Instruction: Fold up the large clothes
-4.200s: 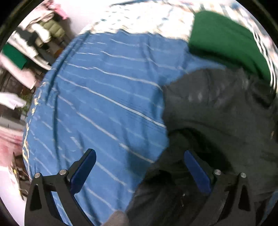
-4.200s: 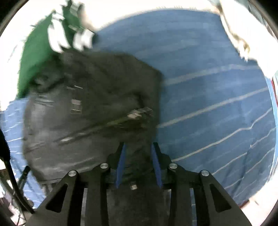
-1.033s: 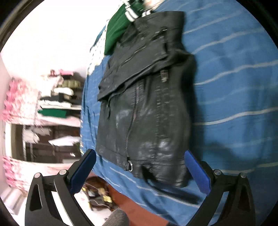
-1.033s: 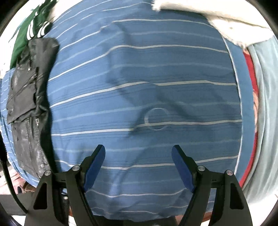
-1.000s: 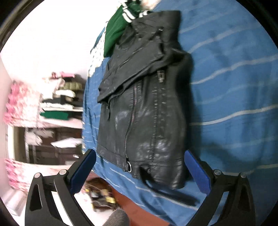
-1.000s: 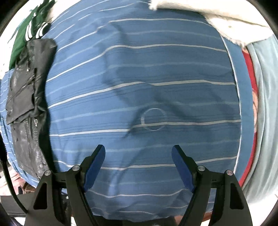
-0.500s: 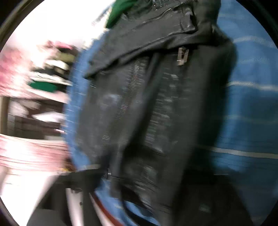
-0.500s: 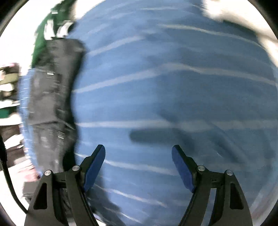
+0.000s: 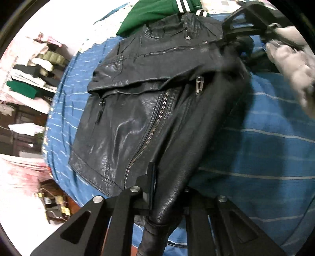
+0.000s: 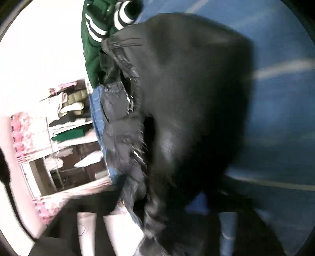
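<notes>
The black leather jacket (image 9: 137, 110) lies folded on the blue striped bedspread (image 9: 256, 147), filling the middle of the left wrist view. Its long axis runs from about 7 o'clock, where the hem sits, up to 1 o'clock, where the collar end points at the green garment (image 9: 149, 13) with white-striped cuffs. The main zipper slants along that same line, and a folded-over panel with a second zipper crosses the upper part from 9 toward 2 o'clock.

At 6 o'clock the left gripper (image 9: 167, 189) is clamped on a fold of the jacket's lower edge; the leather bulges up between its closed-in fingers. At 1 to 2 o'clock in that view the right gripper (image 9: 242, 25) reaches the jacket's upper corner, with a pale-gloved hand (image 9: 291, 69) behind it, blurred.

The right wrist view is badly smeared. The jacket (image 10: 187, 98) swells across the centre, the green garment (image 10: 98, 29) sits at 11 o'clock, the bedspread (image 10: 285, 118) spreads at 3 o'clock. One blue finger pad (image 10: 196, 202) shows near 6 o'clock with dark leather against it; I can't tell how the right gripper's jaws stand.

Shelves of stacked clothes (image 9: 31, 65) sit at 9 to 10 o'clock beyond the bed. Any writing on the jacket is too small to read.
</notes>
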Action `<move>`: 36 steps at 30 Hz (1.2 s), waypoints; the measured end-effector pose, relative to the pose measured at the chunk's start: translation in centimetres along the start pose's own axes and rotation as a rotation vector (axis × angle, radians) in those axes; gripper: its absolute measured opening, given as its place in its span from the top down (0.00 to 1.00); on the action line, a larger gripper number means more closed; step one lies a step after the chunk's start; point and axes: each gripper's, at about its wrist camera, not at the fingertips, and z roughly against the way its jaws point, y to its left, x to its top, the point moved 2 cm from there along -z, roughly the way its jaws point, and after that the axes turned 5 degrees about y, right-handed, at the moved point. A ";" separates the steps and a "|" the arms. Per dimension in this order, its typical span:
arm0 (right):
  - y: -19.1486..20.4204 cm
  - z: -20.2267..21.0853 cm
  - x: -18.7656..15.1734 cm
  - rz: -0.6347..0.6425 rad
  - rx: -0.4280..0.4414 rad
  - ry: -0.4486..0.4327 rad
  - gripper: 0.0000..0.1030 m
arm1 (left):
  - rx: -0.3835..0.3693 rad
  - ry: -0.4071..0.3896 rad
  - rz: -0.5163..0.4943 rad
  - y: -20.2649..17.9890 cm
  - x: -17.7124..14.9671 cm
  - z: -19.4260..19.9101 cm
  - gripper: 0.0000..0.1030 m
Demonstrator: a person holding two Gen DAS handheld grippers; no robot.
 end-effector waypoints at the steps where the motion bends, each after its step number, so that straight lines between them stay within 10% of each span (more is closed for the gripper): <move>1: 1.1 -0.2 -0.3 0.001 -0.007 -0.017 0.80 | -0.019 0.002 0.000 0.4 0.0 0.1 0.93; 12: 22.1 -3.1 -3.2 0.179 -0.370 -0.052 0.83 | -0.341 0.049 0.150 14.7 0.7 0.1 0.87; 20: 31.7 -17.7 -2.4 0.279 -0.536 0.029 0.83 | -0.379 0.097 0.348 26.2 2.0 -7.8 0.87; 27: 31.5 -30.9 -0.6 0.302 -0.724 0.145 0.81 | -0.513 0.228 0.429 29.8 0.8 -18.3 0.86; 32: 32.2 -31.7 -0.6 0.366 -0.661 0.227 0.44 | -0.666 0.251 0.494 31.4 0.0 -20.0 0.86; 36: 34.4 -24.9 -0.9 0.423 -0.521 0.174 0.44 | -0.812 0.230 0.584 33.7 -1.1 -18.2 0.85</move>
